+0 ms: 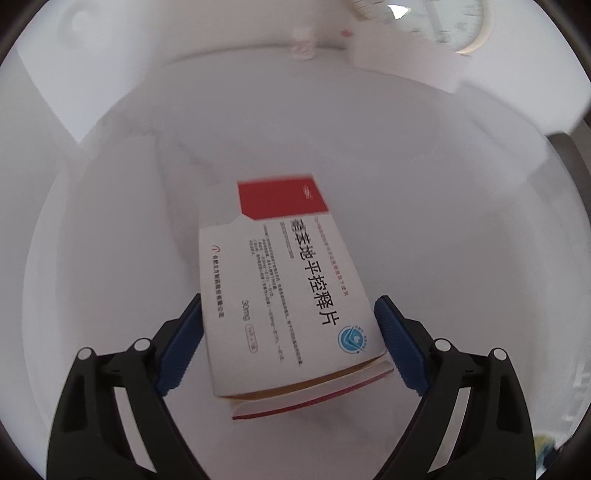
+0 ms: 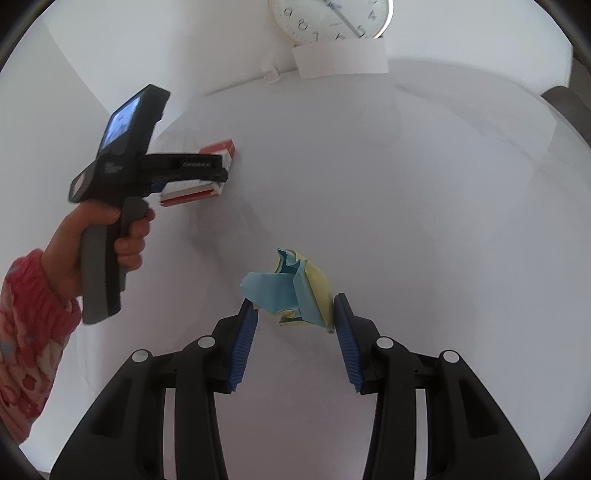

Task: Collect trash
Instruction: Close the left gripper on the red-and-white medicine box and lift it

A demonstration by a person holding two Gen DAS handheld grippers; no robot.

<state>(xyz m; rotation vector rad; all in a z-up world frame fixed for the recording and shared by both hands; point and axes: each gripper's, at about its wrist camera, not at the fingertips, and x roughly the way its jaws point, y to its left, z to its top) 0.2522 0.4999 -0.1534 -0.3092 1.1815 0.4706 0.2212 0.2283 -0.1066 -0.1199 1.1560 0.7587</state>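
A white and red medicine box (image 1: pixel 280 295) with black print lies lengthwise between the blue pads of my left gripper (image 1: pixel 290 297). Both pads rest against its long sides, and its near flap hangs open. In the right wrist view the same box (image 2: pixel 188 194) sits under that gripper at the left, just above the white table (image 2: pixel 406 184). My right gripper (image 2: pixel 294 299) is shut on a crumpled blue and yellow paper (image 2: pixel 284 288), which touches both pads.
A round wall clock (image 2: pixel 332 18) and a white card (image 2: pixel 340 59) stand at the table's far edge against the wall. A hand in a red patterned sleeve (image 2: pixel 22 332) holds the left gripper. Something grey (image 2: pixel 561 103) shows past the table's right rim.
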